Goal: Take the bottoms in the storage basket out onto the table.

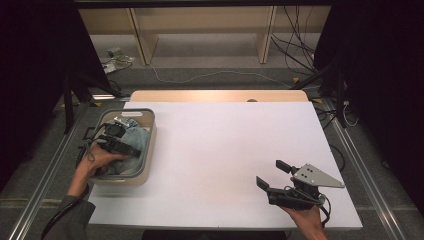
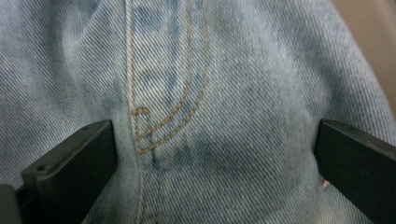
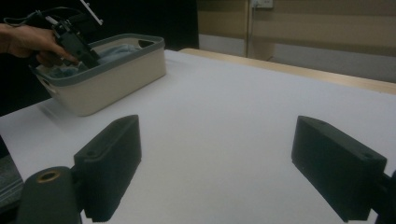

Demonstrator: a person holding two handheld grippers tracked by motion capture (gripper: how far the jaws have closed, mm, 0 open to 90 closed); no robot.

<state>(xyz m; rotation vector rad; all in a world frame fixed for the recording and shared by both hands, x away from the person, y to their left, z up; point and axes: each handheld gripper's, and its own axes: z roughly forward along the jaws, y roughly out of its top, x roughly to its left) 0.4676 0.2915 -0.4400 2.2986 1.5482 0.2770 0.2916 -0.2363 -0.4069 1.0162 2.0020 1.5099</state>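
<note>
The left gripper reached down into the basket, jaws spread wide; the right gripper hovered well right of it, jaws apart.

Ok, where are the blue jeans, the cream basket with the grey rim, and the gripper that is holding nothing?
light blue denim jeans (image 2: 243,93), left gripper view, on the cloth beside the orange stitching.
cream plastic basket with grey rim (image 3: 112,81), right gripper view, on its side wall.
right gripper (image 1: 272,175), high view, between its open jaws.
</note>
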